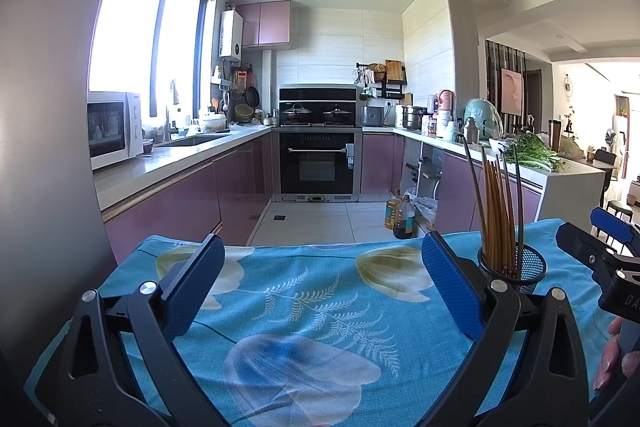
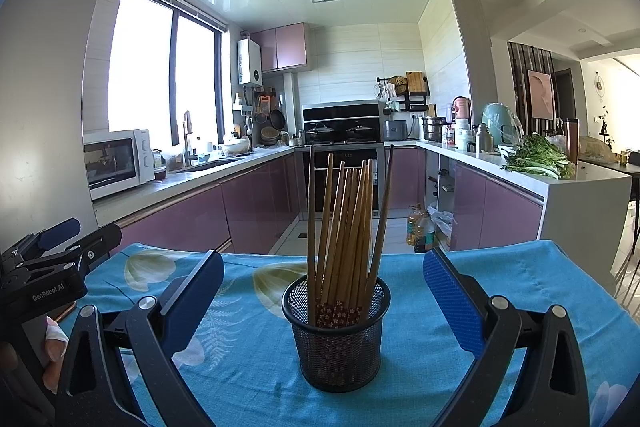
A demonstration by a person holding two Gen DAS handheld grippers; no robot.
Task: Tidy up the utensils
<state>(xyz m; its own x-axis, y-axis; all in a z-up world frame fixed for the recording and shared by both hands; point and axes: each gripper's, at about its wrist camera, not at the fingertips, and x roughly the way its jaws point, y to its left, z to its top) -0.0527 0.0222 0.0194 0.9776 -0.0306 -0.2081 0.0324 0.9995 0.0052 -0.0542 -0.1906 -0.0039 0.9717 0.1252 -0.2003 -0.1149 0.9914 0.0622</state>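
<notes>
A black mesh cup (image 2: 336, 339) stands upright on the blue floral cloth (image 2: 500, 291). Several wooden chopsticks (image 2: 344, 227) stand in it, fanned out, tips up. My right gripper (image 2: 324, 287) is open and empty, its blue pads either side of the cup and a little short of it. In the left wrist view the cup (image 1: 520, 267) and chopsticks (image 1: 498, 203) stand right of my open, empty left gripper (image 1: 320, 267), which is over bare cloth (image 1: 300, 291). The right gripper (image 1: 600, 251) shows at that view's right edge; the left gripper (image 2: 60, 247) shows at the right view's left edge.
The table's far edge drops to a tiled kitchen floor with oil bottles (image 2: 420, 227). Purple cabinets, an oven (image 1: 318, 163) and a microwave (image 1: 114, 127) lie beyond. Greens (image 2: 536, 157) lie on the right counter.
</notes>
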